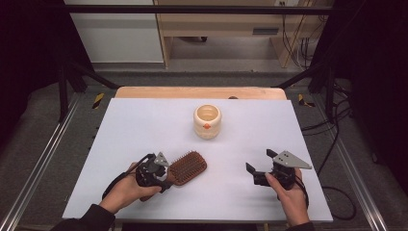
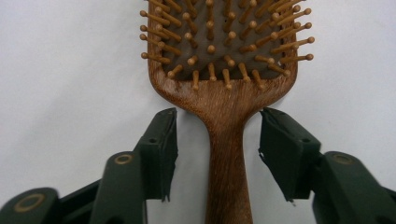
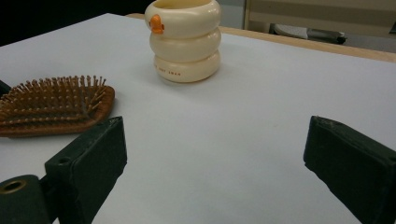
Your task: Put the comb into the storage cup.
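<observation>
- Left gripper: released, jaws straddling the wooden hairbrush handle with gaps either side.
- Hairbrush: bristles up, flat on the near-left tabletop.
- Right gripper: wide open, empty, near right.
- Cream duck-faced cup: farther, centre, well apart.

Hairbrush lies on the table near its front edge, left of centre, bristles up, handle between the jaws of the left gripper. Cup stands behind it, mid-table, well apart. Right gripper sits front right, apart from both.
</observation>
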Demonstrator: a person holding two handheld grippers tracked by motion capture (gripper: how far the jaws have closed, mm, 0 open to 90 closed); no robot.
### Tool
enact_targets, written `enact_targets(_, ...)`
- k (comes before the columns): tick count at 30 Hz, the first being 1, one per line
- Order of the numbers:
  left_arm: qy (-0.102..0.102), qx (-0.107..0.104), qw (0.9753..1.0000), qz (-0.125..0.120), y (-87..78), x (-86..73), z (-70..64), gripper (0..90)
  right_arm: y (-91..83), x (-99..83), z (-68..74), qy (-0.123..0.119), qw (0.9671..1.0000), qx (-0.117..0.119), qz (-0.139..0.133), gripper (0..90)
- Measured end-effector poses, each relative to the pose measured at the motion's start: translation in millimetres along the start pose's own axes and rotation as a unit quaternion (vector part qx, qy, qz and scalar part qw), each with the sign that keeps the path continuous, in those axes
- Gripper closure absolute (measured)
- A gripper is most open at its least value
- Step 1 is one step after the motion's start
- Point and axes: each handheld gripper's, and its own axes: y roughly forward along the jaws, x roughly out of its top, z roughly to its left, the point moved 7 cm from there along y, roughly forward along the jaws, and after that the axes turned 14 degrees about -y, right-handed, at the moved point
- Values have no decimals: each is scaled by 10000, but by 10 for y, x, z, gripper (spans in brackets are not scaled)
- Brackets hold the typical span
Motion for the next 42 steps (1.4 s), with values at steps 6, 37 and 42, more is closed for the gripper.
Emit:
enact_targets(6, -11, -3, 9999, 161, 11, 0, 0, 535, 3, -6, -6, 6, 10000, 7, 8, 64)
enact_targets(37, 237, 133, 9984, 500, 41, -36, -23, 721, 4, 5, 4, 15, 10000, 60, -1, 65)
enact_targets(42, 331, 119, 9984, 436, 26, -40, -26, 722, 10, 14, 17, 2, 10000, 81, -9, 65)
